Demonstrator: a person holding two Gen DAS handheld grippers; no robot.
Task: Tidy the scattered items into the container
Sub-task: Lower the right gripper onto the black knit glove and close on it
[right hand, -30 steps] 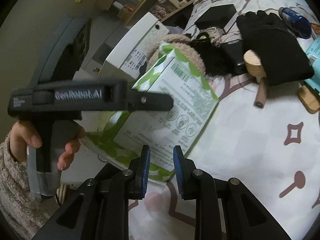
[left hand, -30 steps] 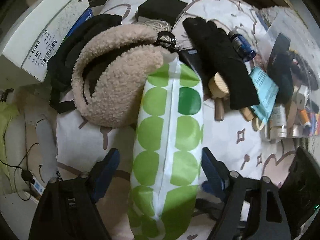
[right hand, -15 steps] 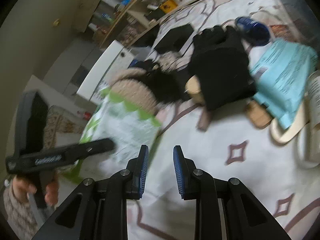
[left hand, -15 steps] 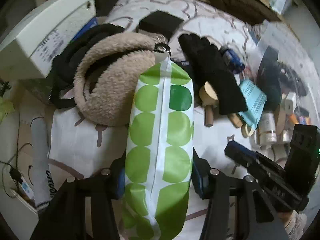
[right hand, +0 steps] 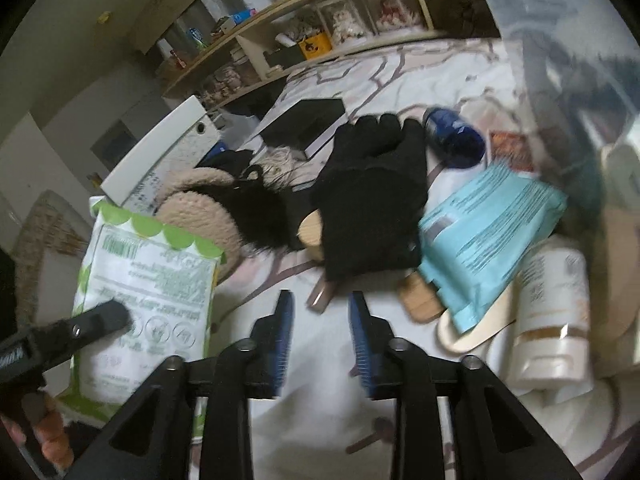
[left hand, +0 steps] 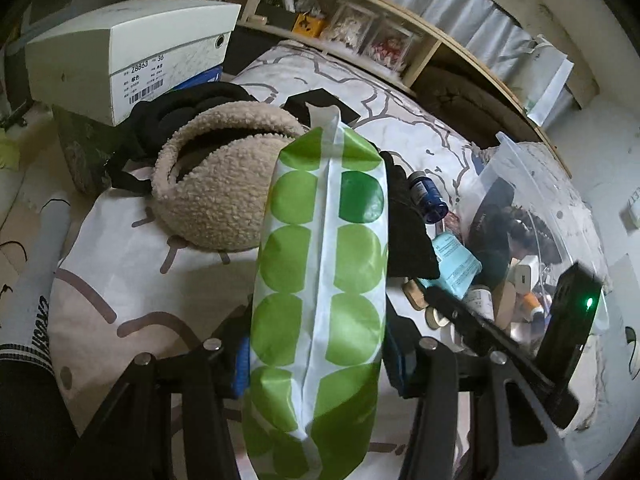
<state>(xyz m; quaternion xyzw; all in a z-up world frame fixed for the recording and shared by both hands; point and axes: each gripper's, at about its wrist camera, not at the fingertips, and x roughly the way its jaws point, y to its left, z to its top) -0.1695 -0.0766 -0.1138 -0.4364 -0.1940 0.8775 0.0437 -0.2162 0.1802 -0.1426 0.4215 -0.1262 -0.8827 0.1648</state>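
Observation:
My left gripper is shut on a white packet with green dots and holds it lifted above the bed; the packet also shows in the right wrist view. My right gripper is open and empty, just in front of a black glove that lies over a wooden brush. A light blue packet, a blue bottle and a cream tube lie to the right. The clear plastic container holds several items at the right.
A beige fleece bag with black items lies at the left. A white shoe box stands behind it. A black box lies on the patterned bedcover. Wooden shelves run along the back.
My left gripper closed on the dotted packet and lifted it. My right gripper swung right from the packet toward the glove and opened wider.

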